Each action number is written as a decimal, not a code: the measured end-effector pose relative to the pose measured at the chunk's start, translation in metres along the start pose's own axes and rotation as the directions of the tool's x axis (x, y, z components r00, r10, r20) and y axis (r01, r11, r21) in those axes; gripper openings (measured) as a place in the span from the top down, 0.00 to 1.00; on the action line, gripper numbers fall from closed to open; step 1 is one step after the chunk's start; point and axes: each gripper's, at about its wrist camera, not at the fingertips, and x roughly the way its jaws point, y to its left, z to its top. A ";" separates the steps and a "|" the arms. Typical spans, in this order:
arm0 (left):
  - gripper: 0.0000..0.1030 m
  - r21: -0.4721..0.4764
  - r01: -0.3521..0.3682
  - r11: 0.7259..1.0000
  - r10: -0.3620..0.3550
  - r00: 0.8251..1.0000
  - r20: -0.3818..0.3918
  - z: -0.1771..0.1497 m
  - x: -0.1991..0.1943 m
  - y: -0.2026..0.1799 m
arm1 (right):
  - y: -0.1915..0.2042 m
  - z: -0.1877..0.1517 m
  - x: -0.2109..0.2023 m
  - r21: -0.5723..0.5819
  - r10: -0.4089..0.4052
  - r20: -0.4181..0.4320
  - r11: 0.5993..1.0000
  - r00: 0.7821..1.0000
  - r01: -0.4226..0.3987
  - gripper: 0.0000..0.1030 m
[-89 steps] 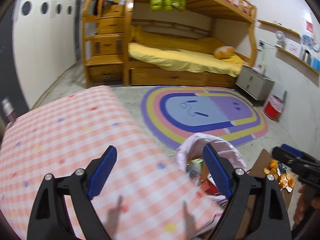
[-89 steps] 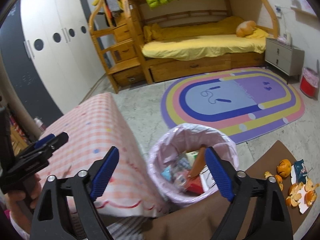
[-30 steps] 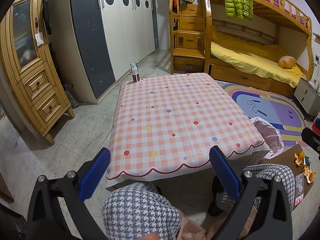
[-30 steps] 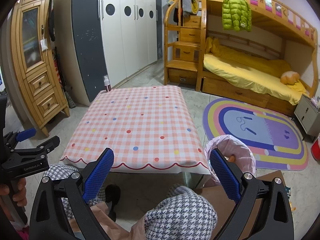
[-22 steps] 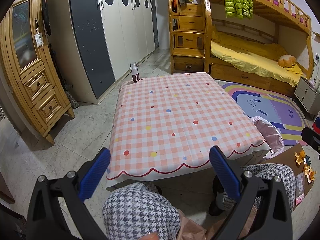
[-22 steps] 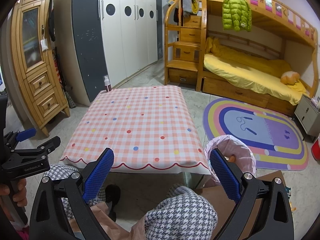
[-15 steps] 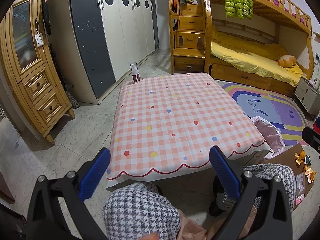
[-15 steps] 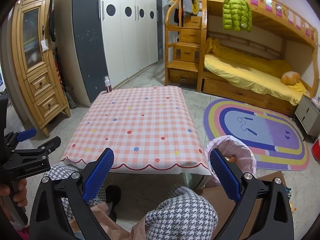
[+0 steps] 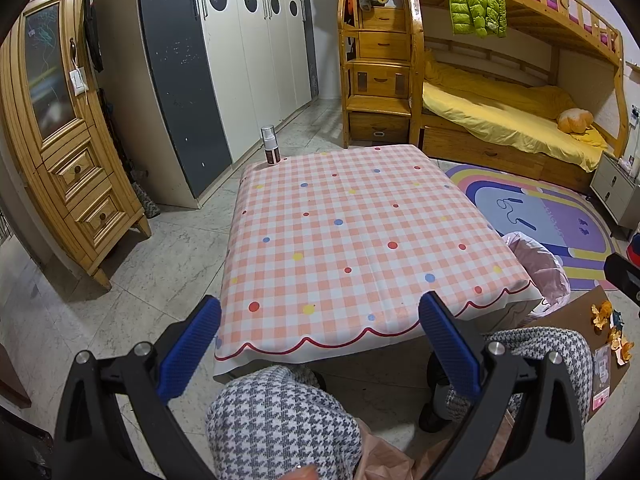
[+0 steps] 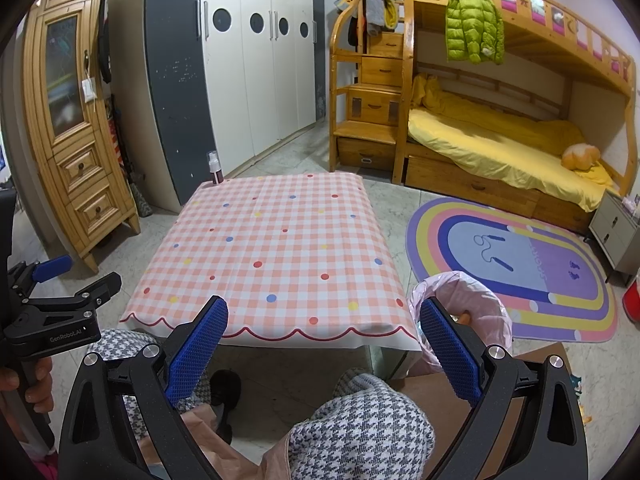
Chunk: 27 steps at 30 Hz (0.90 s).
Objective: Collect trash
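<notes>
Both claws spread and empty above the person's knees.
Left claw faced the checked tabletop; right claw likewise; pink-lined bin stood just beside the tabletop's right corner; peel scraps lay on cardboard farther right.

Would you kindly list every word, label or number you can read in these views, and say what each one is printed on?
"GenRobot.AI": white lettering on the black body of the left hand-held gripper, seen in the right wrist view.
Rug: purple lettering along its inner right side, too blurred and warped to read.
Pink packet on the cardboard: print too small to read.
Spray bottle on the table corner: its label shows no legible text.
</notes>
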 end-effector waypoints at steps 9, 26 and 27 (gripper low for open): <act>0.07 0.000 -0.003 1.000 0.003 1.000 0.001 0.001 0.000 0.001 | 0.000 0.000 0.000 -0.001 0.001 0.001 1.000 1.000 -0.001 0.07; 0.07 0.001 -0.003 1.000 0.003 1.000 0.001 0.001 0.000 0.002 | -0.001 0.001 0.001 -0.001 0.001 0.000 1.000 1.000 -0.001 0.07; 0.07 0.002 -0.003 1.000 0.003 1.000 0.000 0.001 0.000 0.002 | -0.001 0.001 0.001 0.000 0.001 0.000 1.000 1.000 -0.001 0.07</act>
